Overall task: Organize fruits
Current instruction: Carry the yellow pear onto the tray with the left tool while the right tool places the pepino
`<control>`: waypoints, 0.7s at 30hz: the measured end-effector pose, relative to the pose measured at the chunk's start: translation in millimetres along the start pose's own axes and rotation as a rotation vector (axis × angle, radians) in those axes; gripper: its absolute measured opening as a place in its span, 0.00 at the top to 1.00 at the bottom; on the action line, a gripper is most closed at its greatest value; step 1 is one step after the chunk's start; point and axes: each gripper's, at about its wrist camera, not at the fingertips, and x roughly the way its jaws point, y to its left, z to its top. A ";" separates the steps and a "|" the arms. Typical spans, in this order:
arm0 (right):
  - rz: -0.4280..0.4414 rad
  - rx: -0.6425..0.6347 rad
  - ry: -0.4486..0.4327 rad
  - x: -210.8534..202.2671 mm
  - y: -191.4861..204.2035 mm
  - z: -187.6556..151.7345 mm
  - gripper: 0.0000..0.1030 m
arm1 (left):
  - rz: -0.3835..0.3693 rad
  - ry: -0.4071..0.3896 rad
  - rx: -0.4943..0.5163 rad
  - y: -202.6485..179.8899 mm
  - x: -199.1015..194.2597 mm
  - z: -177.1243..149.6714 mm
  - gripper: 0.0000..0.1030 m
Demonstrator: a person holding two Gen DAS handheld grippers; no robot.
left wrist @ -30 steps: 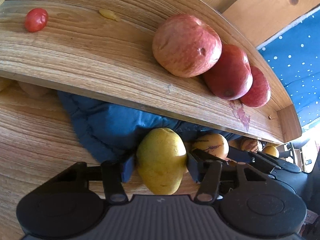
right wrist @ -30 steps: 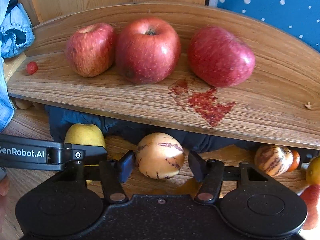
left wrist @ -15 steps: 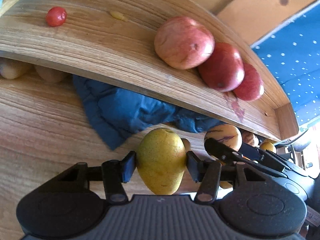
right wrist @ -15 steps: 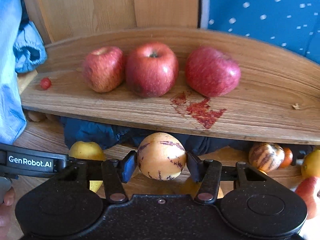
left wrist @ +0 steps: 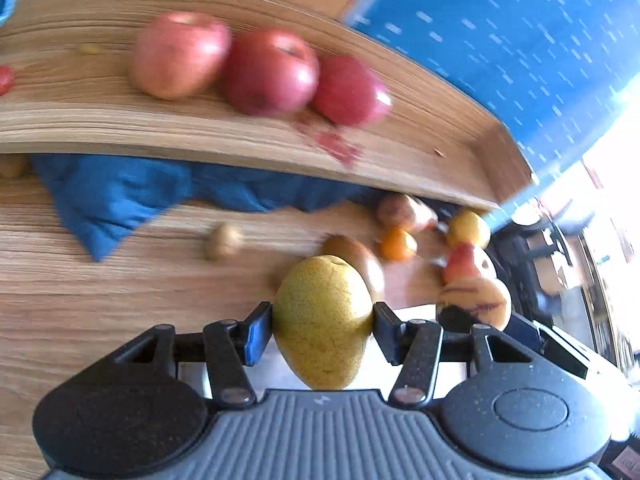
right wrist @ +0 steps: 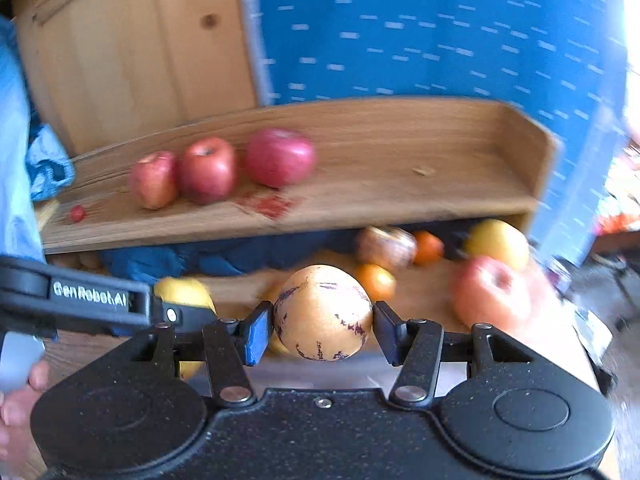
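Note:
My left gripper (left wrist: 322, 326) is shut on a yellow-green pear (left wrist: 322, 320), held above the wooden table. My right gripper (right wrist: 323, 326) is shut on a round yellow pepino melon (right wrist: 323, 312) with purple streaks. That melon (left wrist: 474, 304) also shows at the right of the left wrist view, and the pear (right wrist: 184, 294) shows behind the left gripper's arm in the right wrist view. Three red apples (right wrist: 208, 174) sit in a row on the raised wooden shelf (right wrist: 380, 200). Both views are motion-blurred.
Loose fruit lies on the table under the shelf's right end: oranges (right wrist: 376, 282), a striped melon (right wrist: 386, 246), a yellow apple (right wrist: 498, 244), a red-yellow apple (right wrist: 490, 294). A blue cloth (left wrist: 120, 192) is bunched under the shelf. A cherry tomato (right wrist: 77, 213) rests at the shelf's left. A hand (right wrist: 20, 396) holds the left gripper.
Both grippers have pulled back and up from the shelf with their fruit held. The views have swung right, so the apples look smaller and the loose fruit at the right has come into sight.

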 end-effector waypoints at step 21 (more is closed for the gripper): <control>-0.156 0.071 0.128 -59.9 -70.9 -108.1 0.46 | -0.067 0.225 0.218 -120.3 73.9 -68.6 0.44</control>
